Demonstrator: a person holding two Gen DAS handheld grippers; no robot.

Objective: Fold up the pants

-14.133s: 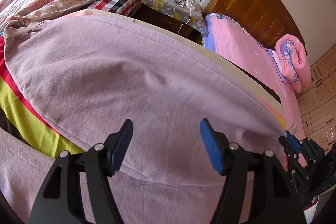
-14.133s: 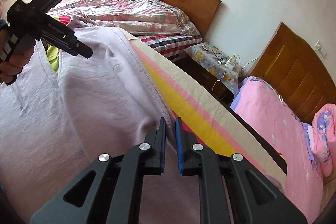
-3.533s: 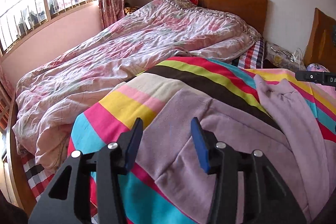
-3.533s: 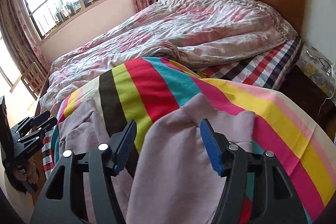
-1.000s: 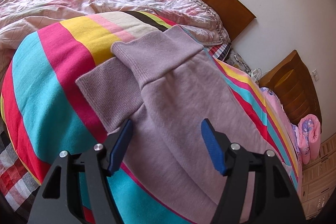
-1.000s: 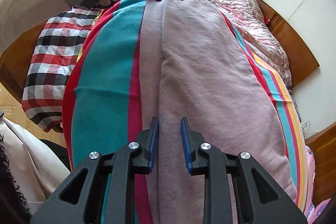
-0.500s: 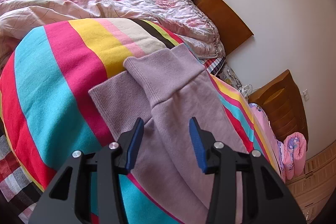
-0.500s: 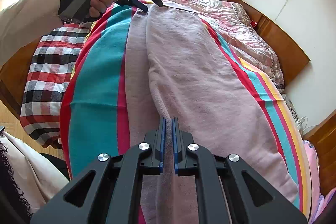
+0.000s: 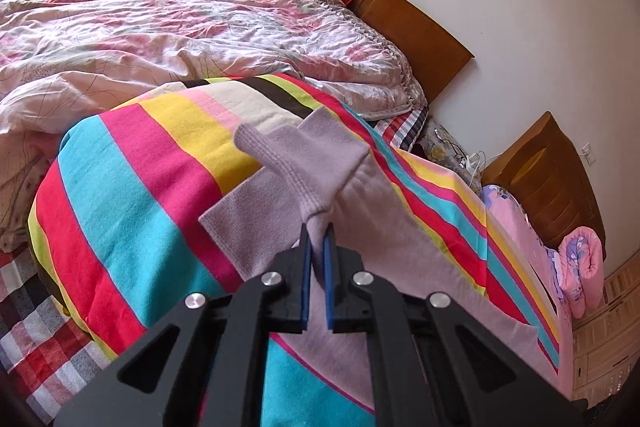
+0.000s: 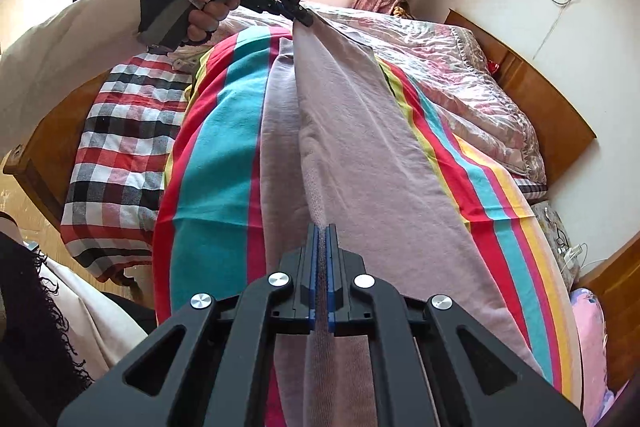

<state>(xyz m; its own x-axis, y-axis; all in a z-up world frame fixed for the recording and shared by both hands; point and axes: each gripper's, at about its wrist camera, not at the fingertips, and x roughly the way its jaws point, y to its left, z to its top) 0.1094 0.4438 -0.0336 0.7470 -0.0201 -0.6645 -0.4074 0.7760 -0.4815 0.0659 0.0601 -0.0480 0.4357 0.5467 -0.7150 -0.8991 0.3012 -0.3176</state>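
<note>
Lilac knit pants [image 10: 360,147] lie lengthwise on a striped blanket [image 9: 132,187] on the bed. My left gripper [image 9: 317,231] is shut on the top leg just below its ribbed cuff [image 9: 304,155] and lifts it off the lower leg. It also shows in the right wrist view [image 10: 298,17], held in a gloved hand at the far cuff end. My right gripper [image 10: 321,231] is shut on the long edge of the same top leg, which is pulled taut between the two grippers.
A crumpled pink floral quilt [image 9: 160,27] lies beyond the blanket toward the wooden headboard [image 9: 400,27]. A checked sheet [image 10: 116,147] covers the bed's near edge. A nightstand with cables [image 9: 452,147] and a second bed with pink bedding [image 9: 520,235] stand to the right.
My left gripper closed on the top leg near the cuff and raised it. My right gripper stayed shut on the pants' edge, and the fabric between them drew taut.
</note>
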